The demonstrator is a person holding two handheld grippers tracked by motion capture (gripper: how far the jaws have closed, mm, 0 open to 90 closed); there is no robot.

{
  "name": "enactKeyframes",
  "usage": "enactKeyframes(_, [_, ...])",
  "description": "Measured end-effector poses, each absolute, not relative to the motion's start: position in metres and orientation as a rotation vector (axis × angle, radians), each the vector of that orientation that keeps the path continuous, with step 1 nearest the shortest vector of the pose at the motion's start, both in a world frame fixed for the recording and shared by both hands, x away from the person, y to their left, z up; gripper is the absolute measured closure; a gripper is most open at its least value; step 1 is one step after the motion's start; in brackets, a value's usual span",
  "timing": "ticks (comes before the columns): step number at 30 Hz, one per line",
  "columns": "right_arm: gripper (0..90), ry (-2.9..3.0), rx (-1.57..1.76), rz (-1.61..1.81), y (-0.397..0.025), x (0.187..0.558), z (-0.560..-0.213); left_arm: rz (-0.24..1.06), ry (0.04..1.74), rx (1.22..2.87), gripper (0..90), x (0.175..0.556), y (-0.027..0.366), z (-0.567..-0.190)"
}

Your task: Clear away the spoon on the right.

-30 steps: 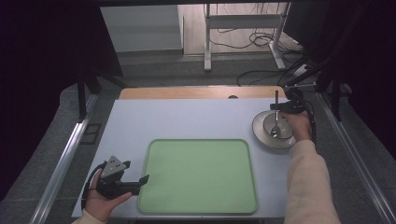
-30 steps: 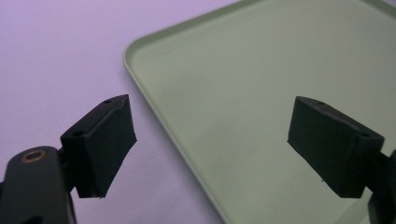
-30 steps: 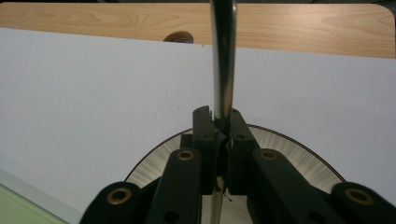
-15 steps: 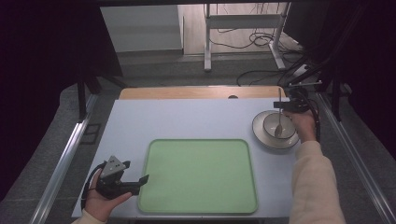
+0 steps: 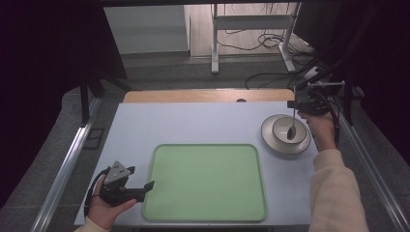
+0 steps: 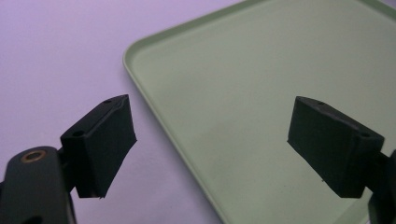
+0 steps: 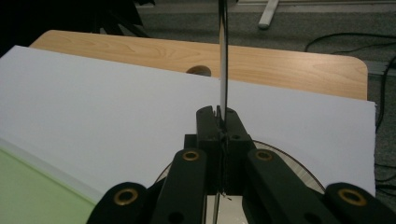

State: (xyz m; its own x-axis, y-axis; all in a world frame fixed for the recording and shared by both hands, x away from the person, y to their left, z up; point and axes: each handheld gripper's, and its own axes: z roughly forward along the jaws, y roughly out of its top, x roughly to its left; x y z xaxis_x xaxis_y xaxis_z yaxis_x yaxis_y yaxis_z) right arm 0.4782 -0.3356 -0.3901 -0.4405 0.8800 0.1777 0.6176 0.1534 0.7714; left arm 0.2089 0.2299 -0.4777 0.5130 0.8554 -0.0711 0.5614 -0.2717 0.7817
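green tray at lower centre; left gripper spread beside it; right gripper pinches spoon over bowl at right.

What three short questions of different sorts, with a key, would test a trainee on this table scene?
1. True or false: the right tool is shut on the spoon handle.
2. Multiple choice: the spoon's scoop end hangs over A) the green tray, B) the bowl, C) the bare table.
3. Fill in: the left tool is ____, beside the tray's left edge.

Key: 1 true. 2 B. 3 open; the left gripper view shows its jaws wide apart, with nothing between them.
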Motion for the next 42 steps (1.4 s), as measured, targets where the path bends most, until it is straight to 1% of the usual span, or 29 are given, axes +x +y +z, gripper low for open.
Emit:
enactKeyframes(8, [88.7, 2.114, 1.46, 1.246, -0.333, 0.465, -0.378, 0.476, 1.159, 1.967, 14.8, 0.209, 0.229, -0.477])
enactKeyframes(17, [88.7, 2.148, 1.393, 1.295, -0.323, 0.453, -0.37, 0.478, 1.164, 1.964, 14.7, 0.209, 0.23, -0.477])
enactKeyframes(26, [88.6, 2.166, 1.329, 1.393, -0.31, 0.43, -0.36, 0.481, 1.164, 1.969, 14.7, 0.209, 0.231, -0.477])
enactKeyframes(42, [88.6, 2.229, 1.237, 1.436, -0.298, 0.398, -0.365, 0.488, 1.17, 1.963, 14.8, 0.209, 0.229, -0.477])
